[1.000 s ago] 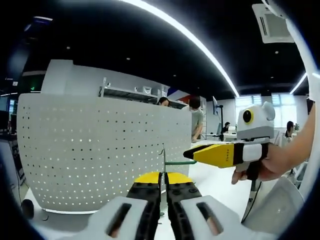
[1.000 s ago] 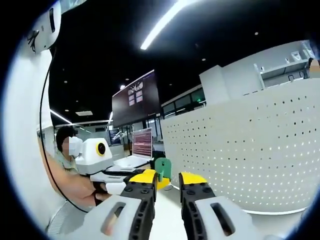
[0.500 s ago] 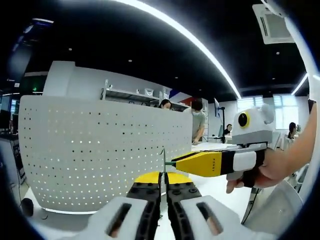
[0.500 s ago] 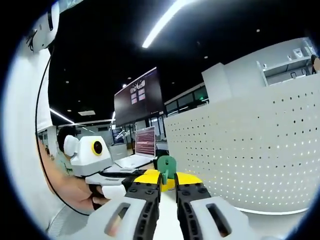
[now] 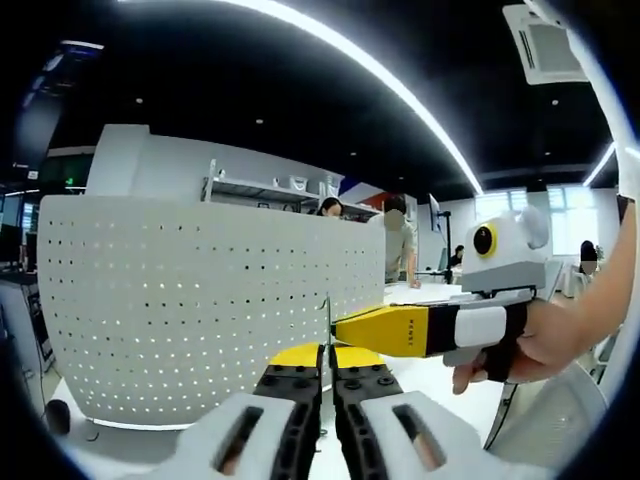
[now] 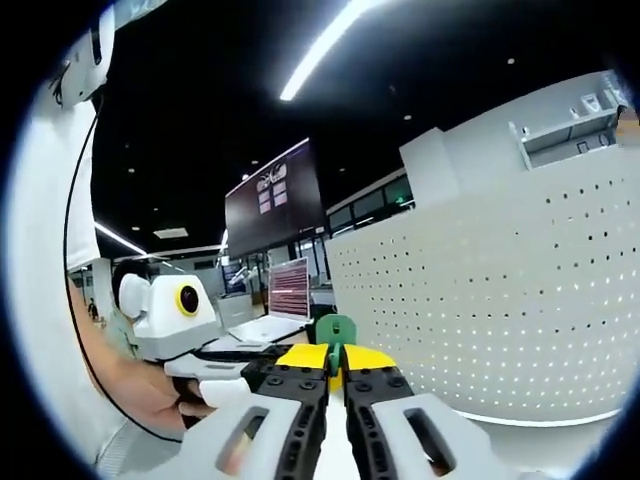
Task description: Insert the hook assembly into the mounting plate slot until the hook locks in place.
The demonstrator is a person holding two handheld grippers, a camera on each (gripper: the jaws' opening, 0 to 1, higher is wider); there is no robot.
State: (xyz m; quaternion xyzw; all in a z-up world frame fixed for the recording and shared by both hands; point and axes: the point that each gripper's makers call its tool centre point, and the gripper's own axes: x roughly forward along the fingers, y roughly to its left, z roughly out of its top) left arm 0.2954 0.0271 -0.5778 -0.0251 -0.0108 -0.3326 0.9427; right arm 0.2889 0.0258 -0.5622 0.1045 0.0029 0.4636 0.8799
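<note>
My left gripper (image 5: 327, 352) is shut on a thin upright plate (image 5: 327, 318), seen edge-on just above its yellow tips. From the right a hand brings in my right gripper (image 5: 340, 326), whose yellow jaws reach up to that plate and cover the green hook stem. In the right gripper view the green hook piece (image 6: 333, 327) stands face-on above my right gripper (image 6: 335, 352), whose jaws are closed on it. The left gripper (image 6: 262, 368) comes in from the left, its tips hidden behind my own jaws. Both are held in the air in front of a white pegboard (image 5: 200, 300).
The curved perforated pegboard (image 6: 480, 310) stands on a white table (image 5: 430, 370) close behind both grippers. A laptop (image 6: 275, 310) and a large dark screen (image 6: 272, 195) lie farther back. Several people (image 5: 395, 235) stand behind the board.
My right gripper's jaws went from open to closed on the green piece. It also slid in toward the plate, covering the green stem that showed between them.
</note>
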